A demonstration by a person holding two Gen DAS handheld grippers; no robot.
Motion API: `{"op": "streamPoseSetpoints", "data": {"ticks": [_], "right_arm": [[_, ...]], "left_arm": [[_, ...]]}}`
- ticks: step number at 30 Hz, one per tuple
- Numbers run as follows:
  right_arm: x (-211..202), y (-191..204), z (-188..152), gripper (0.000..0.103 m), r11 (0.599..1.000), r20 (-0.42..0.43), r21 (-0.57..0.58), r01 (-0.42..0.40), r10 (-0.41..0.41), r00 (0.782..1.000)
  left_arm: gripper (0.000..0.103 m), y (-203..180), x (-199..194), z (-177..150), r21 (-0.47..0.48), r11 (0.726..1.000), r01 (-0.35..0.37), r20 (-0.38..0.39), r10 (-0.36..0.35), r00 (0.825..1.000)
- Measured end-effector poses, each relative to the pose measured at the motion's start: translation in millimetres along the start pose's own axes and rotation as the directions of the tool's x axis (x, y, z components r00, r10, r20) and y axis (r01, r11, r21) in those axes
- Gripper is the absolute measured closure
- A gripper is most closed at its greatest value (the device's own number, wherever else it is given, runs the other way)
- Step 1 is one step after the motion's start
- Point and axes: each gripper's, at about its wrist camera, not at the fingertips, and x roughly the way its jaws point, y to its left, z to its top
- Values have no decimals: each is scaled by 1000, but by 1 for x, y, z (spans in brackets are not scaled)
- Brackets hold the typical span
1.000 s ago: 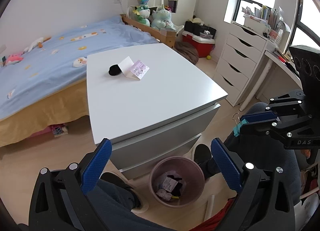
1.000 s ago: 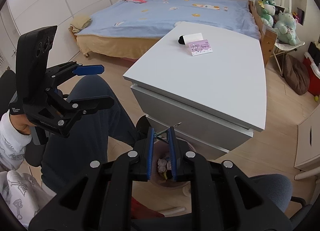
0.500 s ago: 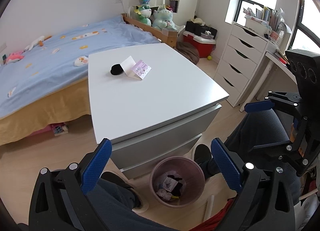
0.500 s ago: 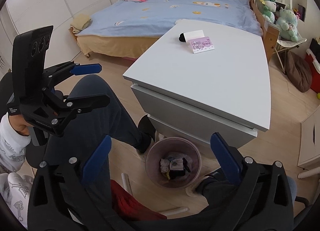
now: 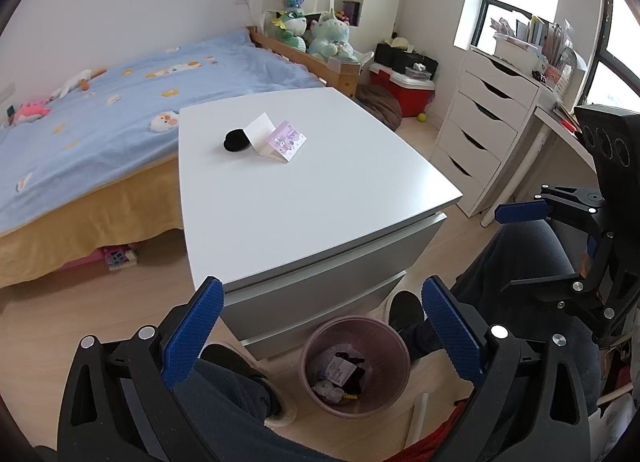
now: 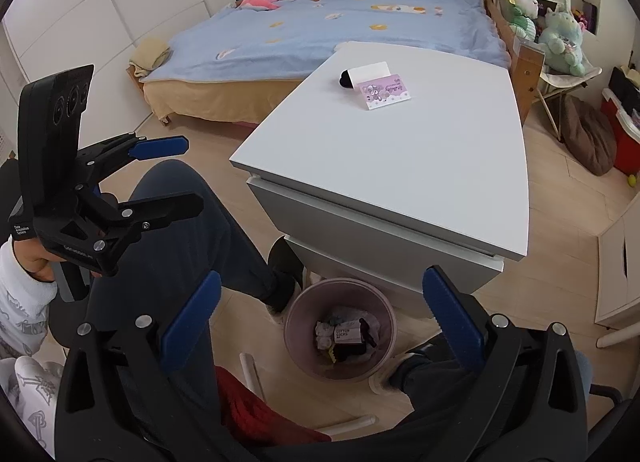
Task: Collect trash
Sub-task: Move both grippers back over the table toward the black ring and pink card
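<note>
A pink waste bin [image 5: 308, 356] stands on the floor by the white table's front, with wrappers and a small black-and-white packet [image 6: 347, 336] inside. My right gripper [image 6: 322, 286] hangs open above the bin [image 6: 291, 328] with nothing between its blue pads. My left gripper [image 5: 319, 300] is open too, empty, and also aimed down at the bin. On the table [image 5: 300, 201] lie a black round thing [image 5: 236, 140] and a folded purple card [image 5: 286, 141]. Each gripper shows in the other's view, the right [image 5: 532, 246] and the left [image 6: 168, 177].
A person's dark trouser legs and slippered feet [image 6: 280, 294] flank the bin. A bed with a blue cover [image 5: 100, 109] lies behind the table. White drawers [image 5: 480, 129] and a desk stand at the right. A red cooler [image 5: 404, 89] and plush toys sit near the far wall.
My right gripper went from shut to wide open above the bin, and the small clip-like item at its tips is gone from between them. My left gripper stayed put.
</note>
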Motion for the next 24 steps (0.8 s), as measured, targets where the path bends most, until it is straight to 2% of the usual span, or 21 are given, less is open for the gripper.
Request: {"op": "streamPoseSetpoints", "data": {"ticks": [13, 24], "right_arm": [[-3, -14, 24, 4, 999, 41, -2, 32, -32, 999], [16, -30, 83, 4, 995, 78, -88, 45, -38, 996]], "left_arm": [[8, 15, -3, 18, -19, 999, -34, 55, 35, 998], [8, 38, 6, 43, -30, 996, -79, 69, 81, 994]]}}
